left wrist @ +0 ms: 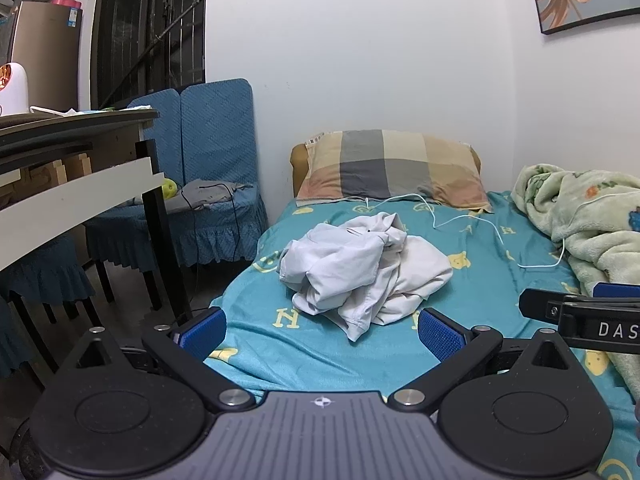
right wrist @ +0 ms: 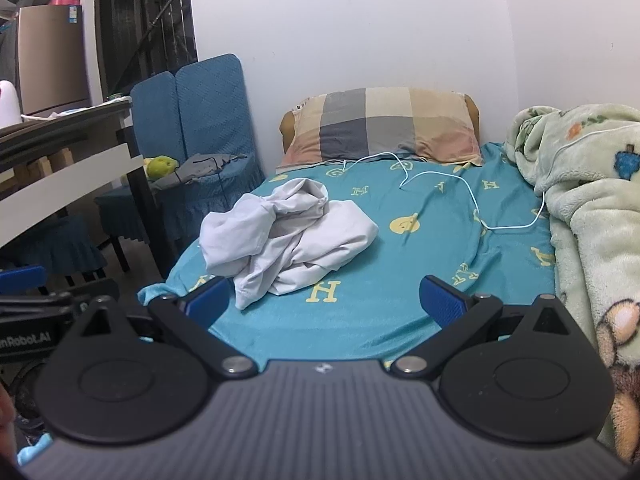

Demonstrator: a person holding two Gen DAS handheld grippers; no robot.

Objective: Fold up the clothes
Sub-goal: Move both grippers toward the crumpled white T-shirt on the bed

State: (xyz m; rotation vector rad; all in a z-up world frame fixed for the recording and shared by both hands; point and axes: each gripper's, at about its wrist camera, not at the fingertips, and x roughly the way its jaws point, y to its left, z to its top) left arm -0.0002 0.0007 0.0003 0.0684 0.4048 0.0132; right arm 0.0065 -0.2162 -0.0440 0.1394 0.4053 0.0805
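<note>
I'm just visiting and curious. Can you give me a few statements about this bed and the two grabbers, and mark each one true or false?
1. The white garment lies crumpled on the teal sheet. True.
2. The left gripper is clamped on the garment. False: its jaws stand wide open, short of the cloth, with nothing between them.
3. A white cable runs across the sheet in front of the pillow. True.
4. The right gripper holds the cable. False: it is open and empty.
5. The green blanket covers the garment. False: it is bunched on the right side of the bed, apart from the garment.
</note>
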